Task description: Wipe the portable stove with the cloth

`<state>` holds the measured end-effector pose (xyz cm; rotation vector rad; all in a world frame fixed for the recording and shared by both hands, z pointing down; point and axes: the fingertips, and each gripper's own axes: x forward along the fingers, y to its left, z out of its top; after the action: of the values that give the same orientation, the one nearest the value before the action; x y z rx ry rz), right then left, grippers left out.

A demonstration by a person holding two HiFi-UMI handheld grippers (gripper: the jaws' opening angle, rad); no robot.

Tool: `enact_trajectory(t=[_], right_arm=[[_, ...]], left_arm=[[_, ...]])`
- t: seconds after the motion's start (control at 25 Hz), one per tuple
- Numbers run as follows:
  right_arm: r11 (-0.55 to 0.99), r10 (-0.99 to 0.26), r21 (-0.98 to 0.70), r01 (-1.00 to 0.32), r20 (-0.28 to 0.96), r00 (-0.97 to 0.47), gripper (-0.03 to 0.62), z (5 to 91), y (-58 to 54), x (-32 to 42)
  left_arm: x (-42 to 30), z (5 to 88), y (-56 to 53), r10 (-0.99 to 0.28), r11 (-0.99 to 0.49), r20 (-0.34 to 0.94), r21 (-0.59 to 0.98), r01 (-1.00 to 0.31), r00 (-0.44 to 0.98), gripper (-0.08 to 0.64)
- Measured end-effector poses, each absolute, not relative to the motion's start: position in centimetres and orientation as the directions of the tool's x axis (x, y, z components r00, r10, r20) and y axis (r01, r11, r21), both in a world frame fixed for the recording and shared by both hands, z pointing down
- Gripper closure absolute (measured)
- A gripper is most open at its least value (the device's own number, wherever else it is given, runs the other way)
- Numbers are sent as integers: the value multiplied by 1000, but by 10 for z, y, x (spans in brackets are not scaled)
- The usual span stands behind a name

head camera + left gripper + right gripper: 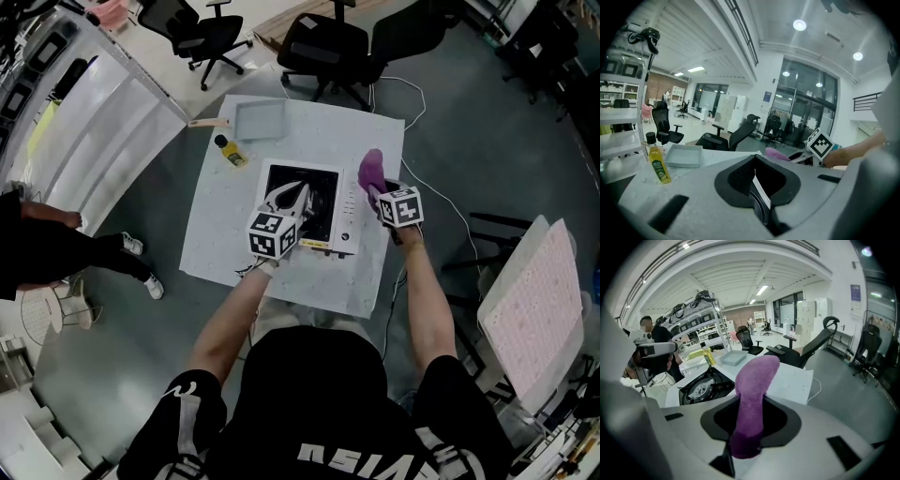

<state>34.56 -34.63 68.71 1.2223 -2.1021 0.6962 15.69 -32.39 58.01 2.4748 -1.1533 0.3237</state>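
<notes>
Seen from above: 1 portable stove sits mid-worktop, w/ 1 grey tray & 1 yellow bottle near the far-left corner. 2 claws: the left claw is over the stove, jaws together & empty. The right claw, at the stove's right edge, is clamped on 1 purple cloth that sticks up past its jaws.

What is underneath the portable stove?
The white speckled tabletop shows around the stove on every side, so it rests there. The patch directly beneath is covered by the stove's body, and the left gripper hides its near corner.
</notes>
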Motion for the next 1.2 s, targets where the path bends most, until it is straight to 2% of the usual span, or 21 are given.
enact_trajectory(t=[0.32, 0.6, 0.92, 1.2], right_arm=[[443, -681, -76, -893, 620, -391, 483, 618, -307, 319], [381, -758, -74, -922, 546, -357, 483, 570, -253, 280], [334, -800, -87, -938, 500, -331, 483, 546, -194, 214], [302, -822, -92, -949, 479, -308, 483, 538, -144, 179]], left_arm=[[137, 554, -293, -701, -591, 303, 259, -764, 645, 551], [88, 532, -253, -699, -611, 278, 248, -752, 659, 551], [13, 506, -210, -705, -627, 244, 224, -746, 666, 551], [-22, 500, -173, -700, -638, 229, 224, -736, 677, 551]])
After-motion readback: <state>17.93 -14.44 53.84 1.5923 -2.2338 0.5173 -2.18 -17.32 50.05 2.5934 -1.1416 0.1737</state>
